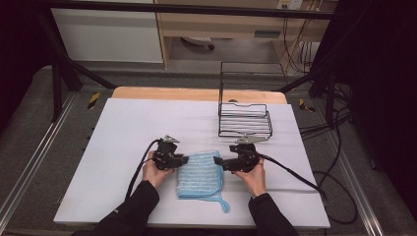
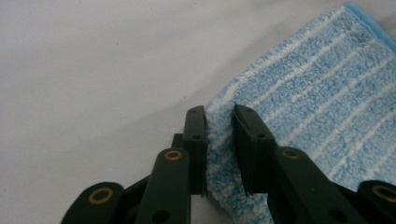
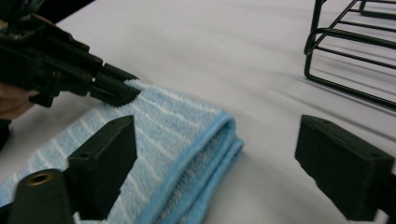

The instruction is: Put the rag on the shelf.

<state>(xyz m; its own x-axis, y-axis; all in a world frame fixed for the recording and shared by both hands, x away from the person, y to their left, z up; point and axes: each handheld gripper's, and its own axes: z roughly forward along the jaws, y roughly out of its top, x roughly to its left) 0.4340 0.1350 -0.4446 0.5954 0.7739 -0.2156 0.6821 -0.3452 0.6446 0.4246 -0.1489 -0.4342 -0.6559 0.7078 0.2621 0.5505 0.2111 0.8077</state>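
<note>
A folded blue towel with white stripes (image 1: pixel 199 174) lies on the white table (image 1: pixel 142 123), near the front edge. My left gripper (image 1: pixel 186 160) comes in from the towel's left side. Its jaws pinch the far left corner of the towel (image 2: pixel 317 88), so the left gripper (image 2: pixel 219 114) is shut on the cloth. My right gripper (image 1: pixel 218 162) is at the towel's far right corner. In the right gripper view, the right gripper (image 3: pixel 217 126) stands wide open, with the towel's folded corner (image 3: pixel 177 121) lying between the jaws, untouched by the pads. The left gripper (image 3: pixel 126 93) shows beyond it.
A black wire basket (image 1: pixel 245 120) stands on the table just behind my right gripper, and its lower rails (image 3: pixel 355 51) are close by at the upper right of the right gripper view. A loop of blue trim (image 1: pixel 223 202) trails from the towel's near right corner. Cables run off both grippers.
</note>
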